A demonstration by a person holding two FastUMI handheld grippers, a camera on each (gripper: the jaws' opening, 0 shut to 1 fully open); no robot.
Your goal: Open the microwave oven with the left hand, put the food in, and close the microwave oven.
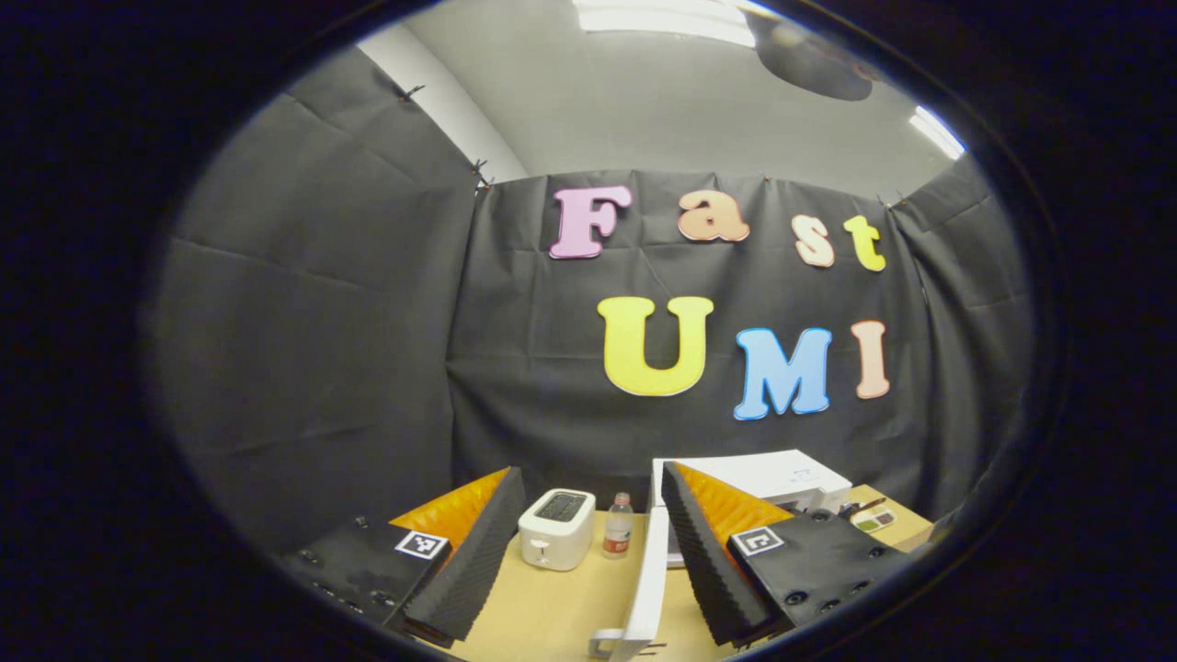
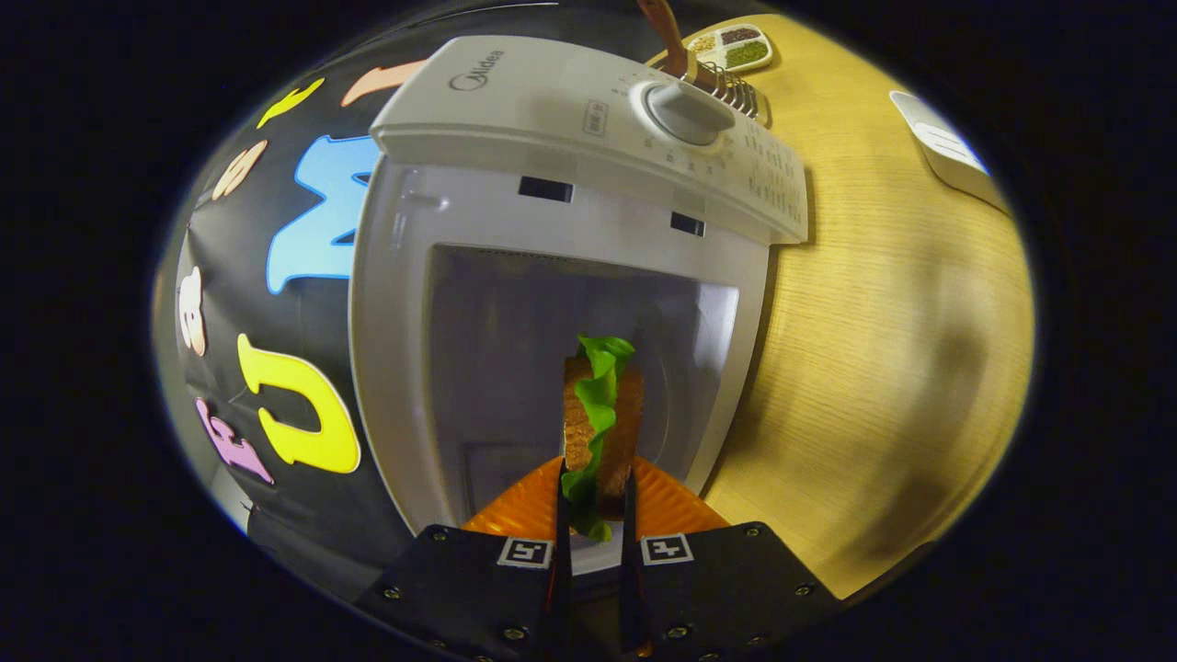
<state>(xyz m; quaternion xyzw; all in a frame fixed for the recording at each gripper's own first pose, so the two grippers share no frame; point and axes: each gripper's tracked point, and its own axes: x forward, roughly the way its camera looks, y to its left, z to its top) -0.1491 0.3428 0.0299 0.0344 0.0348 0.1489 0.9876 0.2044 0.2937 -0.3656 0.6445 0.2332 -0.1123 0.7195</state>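
Wooden table (image 2: pixel 883 303) carries the microwave (image 2: pixel 561 276), door open, where the right gripper (image 2: pixel 595 515), clamped on the sandwich (image 2: pixel 602 423) at the cavity mouth, should advance level while the left gripper (image 1: pixel 588 552) waits spread wide, empty.

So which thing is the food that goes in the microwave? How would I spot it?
Find the big white microwave with its door open. Right in front of its opening, the right gripper pinches a sandwich between its fingers. It is brown bread with frilly green lettuce poking out, the one leafy green thing there.
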